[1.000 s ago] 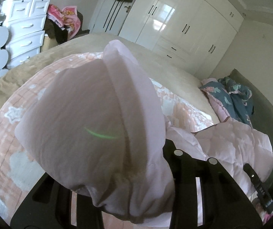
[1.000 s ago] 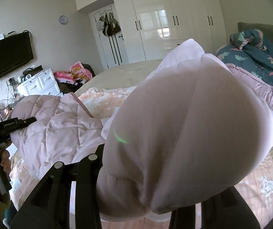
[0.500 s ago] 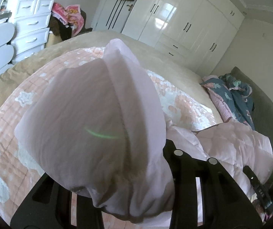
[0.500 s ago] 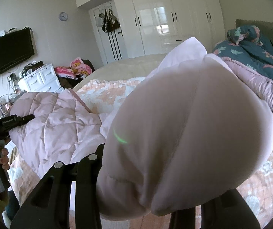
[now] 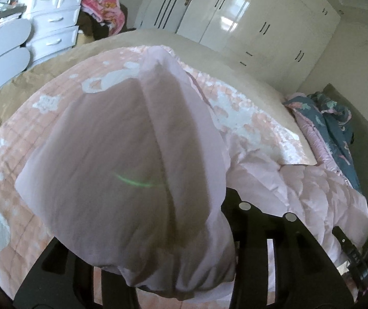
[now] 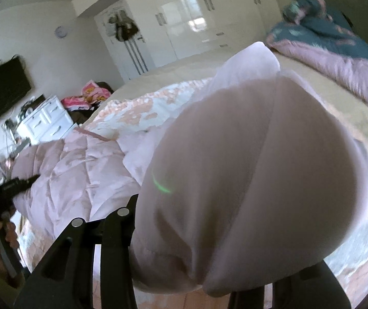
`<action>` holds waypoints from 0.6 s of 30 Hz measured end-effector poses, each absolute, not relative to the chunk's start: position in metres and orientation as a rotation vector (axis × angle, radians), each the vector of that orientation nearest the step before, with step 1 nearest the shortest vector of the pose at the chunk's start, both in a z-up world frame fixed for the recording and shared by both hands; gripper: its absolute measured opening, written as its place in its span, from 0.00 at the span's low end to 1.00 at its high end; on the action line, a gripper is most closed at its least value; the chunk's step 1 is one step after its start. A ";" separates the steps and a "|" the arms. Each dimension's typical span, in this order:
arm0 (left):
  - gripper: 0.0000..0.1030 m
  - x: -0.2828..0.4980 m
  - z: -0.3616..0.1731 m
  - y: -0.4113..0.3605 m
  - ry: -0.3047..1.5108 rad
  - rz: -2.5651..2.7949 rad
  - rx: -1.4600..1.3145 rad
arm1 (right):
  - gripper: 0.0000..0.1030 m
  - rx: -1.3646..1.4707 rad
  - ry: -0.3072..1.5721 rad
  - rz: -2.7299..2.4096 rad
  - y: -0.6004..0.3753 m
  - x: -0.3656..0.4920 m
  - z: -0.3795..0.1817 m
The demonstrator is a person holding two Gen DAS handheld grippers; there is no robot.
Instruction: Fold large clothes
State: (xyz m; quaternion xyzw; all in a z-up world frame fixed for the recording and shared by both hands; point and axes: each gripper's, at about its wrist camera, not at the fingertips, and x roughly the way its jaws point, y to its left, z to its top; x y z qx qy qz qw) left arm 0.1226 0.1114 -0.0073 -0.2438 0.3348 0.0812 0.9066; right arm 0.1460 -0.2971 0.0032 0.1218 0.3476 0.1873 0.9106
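Home bedroom: bed (image 5: 248, 77), wardrobe (image 5: 261, 20), dresser (image 5: 52, 23).

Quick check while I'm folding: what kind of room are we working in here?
A home bedroom, by the look of it: a bed with a pink quilt, a white wardrobe along the wall, and a white chest of drawers.

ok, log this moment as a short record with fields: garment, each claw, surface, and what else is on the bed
garment: pale pink quilted jacket, partly spread on the bed, one bunched part in each claw
left claw: jaws just opening, pink fabric bulging between them
right claw: jaws just opening, pink fabric bulging between them
surface: peach patterned quilt over a beige bedspread
also on bed: teal and pink bedding piled at the far side
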 end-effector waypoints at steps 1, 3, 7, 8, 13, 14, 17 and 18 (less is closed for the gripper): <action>0.33 0.121 -0.012 0.112 0.698 0.174 -0.505 | 0.39 0.292 0.736 0.376 -0.303 0.146 -0.005; 0.34 0.120 -0.020 0.111 0.713 0.183 -0.504 | 0.41 0.342 0.769 0.361 -0.311 0.148 -0.018; 0.39 0.116 -0.033 0.110 0.735 0.194 -0.502 | 0.49 0.458 0.850 0.328 -0.324 0.152 -0.044; 0.39 0.115 -0.036 0.110 0.736 0.193 -0.504 | 0.51 0.473 0.861 0.324 -0.325 0.153 -0.047; 0.46 0.112 -0.044 0.116 0.748 0.186 -0.529 | 0.69 0.587 0.918 0.302 -0.337 0.153 -0.061; 0.46 0.111 -0.046 0.118 0.751 0.184 -0.536 | 0.72 0.592 0.921 0.294 -0.338 0.152 -0.062; 0.50 0.108 -0.052 0.121 0.756 0.177 -0.561 | 0.82 0.615 0.928 0.273 -0.340 0.147 -0.064; 0.52 0.107 -0.054 0.122 0.757 0.174 -0.569 | 0.85 0.626 0.929 0.264 -0.341 0.144 -0.065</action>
